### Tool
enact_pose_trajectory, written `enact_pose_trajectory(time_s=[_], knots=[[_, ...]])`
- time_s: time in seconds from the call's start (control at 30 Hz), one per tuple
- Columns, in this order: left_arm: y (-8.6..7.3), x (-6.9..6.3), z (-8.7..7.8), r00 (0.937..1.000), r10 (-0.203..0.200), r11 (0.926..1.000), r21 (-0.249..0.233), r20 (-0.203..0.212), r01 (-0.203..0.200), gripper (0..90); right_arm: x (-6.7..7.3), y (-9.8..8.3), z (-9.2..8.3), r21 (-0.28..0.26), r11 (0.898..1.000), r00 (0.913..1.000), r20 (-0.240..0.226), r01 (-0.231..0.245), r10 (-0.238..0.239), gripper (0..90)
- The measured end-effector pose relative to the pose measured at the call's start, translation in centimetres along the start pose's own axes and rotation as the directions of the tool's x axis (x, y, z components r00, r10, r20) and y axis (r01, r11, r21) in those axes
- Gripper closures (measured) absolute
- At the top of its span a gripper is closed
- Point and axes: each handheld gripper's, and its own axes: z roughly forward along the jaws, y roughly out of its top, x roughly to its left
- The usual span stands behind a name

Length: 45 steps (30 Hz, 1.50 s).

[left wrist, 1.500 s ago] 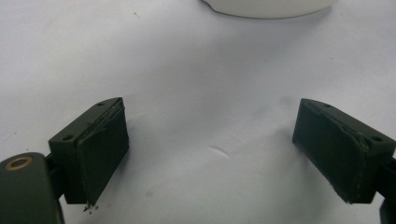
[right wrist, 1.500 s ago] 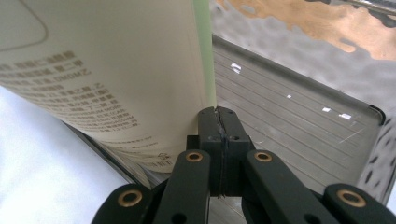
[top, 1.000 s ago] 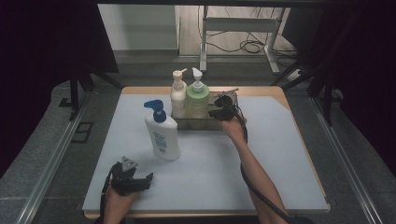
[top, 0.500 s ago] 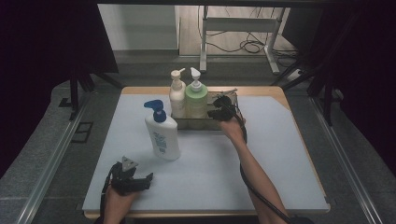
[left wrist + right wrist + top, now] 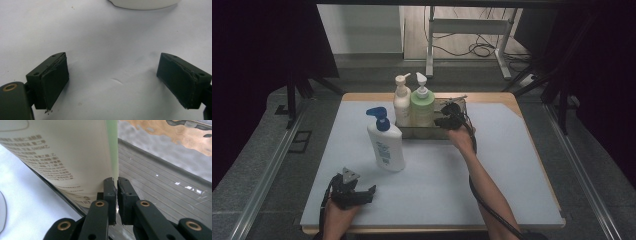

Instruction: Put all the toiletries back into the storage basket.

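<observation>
Both R gripper (image 5: 117,183) jaws just beside green bottle (image 5: 75,157), nearly shut.

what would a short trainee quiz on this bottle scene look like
1. How many pump bottles stand in the tray?
2. True or false: the blue-pump bottle lies on its side.
3. The left tool is: A) open over the bare mat; B) shut on a bottle; C) inside the tray.

Key: 1. Two, the cream bottle and the green-capped bottle. 2. False, it stands upright on the mat. 3. A.
</observation>
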Motion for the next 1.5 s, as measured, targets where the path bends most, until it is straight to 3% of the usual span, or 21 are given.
enact_pose_trajectory(time_s=[0.4,0.63,0.93,1.5], knots=[[0.0,0.0,0.0,1.0,-0.001,1.0,-0.001,-0.001,0.001,10.1,-0.1,0.0,-0.9,-0.022,1.0,0.9999,0.006,0.013,-0.012,74.6],[0.0,0.0,0.0,1.0,0.0,1.0,0.0,-0.001,0.0,10.1,-0.2,-0.1,-1.9,-0.045,0.999,0.9999,0.013,0.007,-0.007,62.4],[0.0,0.0,0.0,1.0,0.002,1.0,0.001,-0.002,-0.002,10.2,0.1,-0.2,-3.6,-0.081,0.997,0.9998,-0.011,0.017,-0.018,47.5],[0.0,-0.1,0.0,1.0,-0.002,1.0,-0.001,-0.002,0.002,10.2,1.1,-1.2,-6.2,-0.11,0.987,0.9929,-0.002,0.118,-0.119,20.1]])
